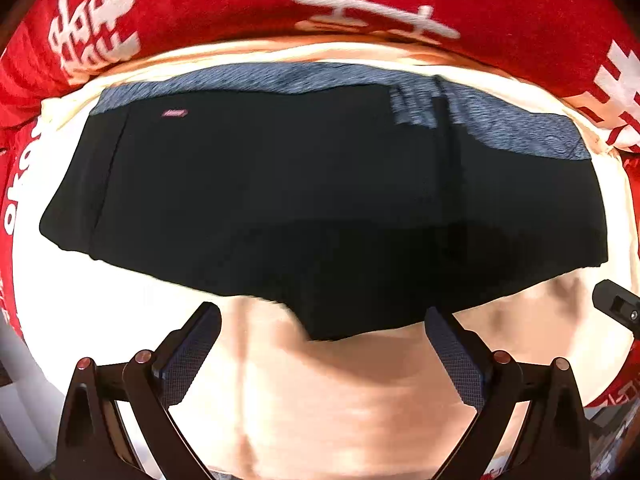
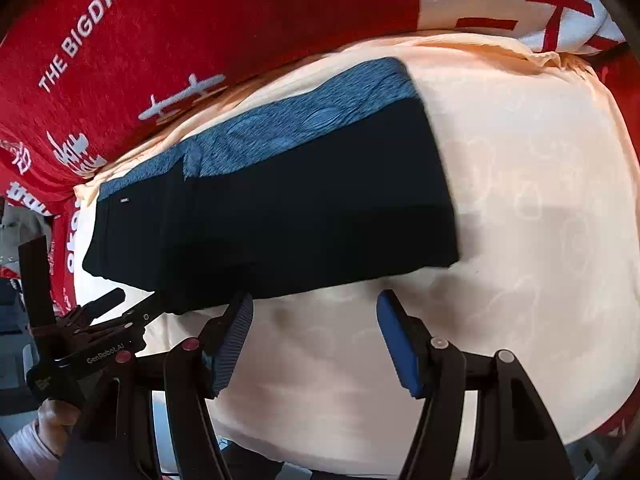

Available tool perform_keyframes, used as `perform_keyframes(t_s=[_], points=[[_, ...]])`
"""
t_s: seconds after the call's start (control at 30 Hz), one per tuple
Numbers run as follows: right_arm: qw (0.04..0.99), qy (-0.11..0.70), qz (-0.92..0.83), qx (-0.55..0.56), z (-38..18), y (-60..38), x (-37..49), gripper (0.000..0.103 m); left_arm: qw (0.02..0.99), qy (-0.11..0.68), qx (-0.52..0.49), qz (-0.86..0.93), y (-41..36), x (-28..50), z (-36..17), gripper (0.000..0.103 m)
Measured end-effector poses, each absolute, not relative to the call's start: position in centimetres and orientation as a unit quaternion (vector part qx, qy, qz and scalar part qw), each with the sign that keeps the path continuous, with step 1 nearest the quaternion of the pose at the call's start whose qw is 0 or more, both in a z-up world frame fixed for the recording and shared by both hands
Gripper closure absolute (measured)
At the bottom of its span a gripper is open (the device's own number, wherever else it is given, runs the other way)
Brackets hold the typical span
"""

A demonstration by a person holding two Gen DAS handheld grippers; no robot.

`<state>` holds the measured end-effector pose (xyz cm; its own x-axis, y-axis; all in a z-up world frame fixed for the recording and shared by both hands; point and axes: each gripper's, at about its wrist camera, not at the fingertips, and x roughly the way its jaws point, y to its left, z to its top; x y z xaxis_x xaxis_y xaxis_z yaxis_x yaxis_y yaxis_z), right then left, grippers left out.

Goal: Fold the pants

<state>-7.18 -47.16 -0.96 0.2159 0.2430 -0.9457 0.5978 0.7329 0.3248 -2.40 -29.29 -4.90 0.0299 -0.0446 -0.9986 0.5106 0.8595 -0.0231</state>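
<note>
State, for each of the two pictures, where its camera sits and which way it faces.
Left wrist: on the left claw, facing down at the folded black pants with blue-grey waistband; open fingers show.
Right wrist: on the right claw, facing steeply down; open fingers, the left claw at left.
Shared: the pants, the cream sheet, the red printed blanket.

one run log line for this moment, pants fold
stage: pants folded, flat on cream sheet | left gripper: open, empty | right gripper: open, empty | touching: none
</note>
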Motion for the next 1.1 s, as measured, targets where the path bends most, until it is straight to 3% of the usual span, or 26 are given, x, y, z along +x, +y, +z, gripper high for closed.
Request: perform_keyframes(t_s=[0.7,0.87,1.1], points=[[0.687,0.677,-0.031,0.263,-2.0,-25.5,4.5,0.035,0.725,0.667,0.059,-0.159,-8.4,5.7,-5.4,0.001],[0.686,0.685,-0.02,0.246,-2.3,-24.0,6.0,0.035,0.728,0.655,-0.058,-0.194,-6.3,9.8,-4.7,0.001],[0.684,0.684,-0.017,0.254,-2.5,-23.8,6.3,0.035,0.677,0.658,-0.212,-0.253,-6.5,12.7,-7.7,0.001]])
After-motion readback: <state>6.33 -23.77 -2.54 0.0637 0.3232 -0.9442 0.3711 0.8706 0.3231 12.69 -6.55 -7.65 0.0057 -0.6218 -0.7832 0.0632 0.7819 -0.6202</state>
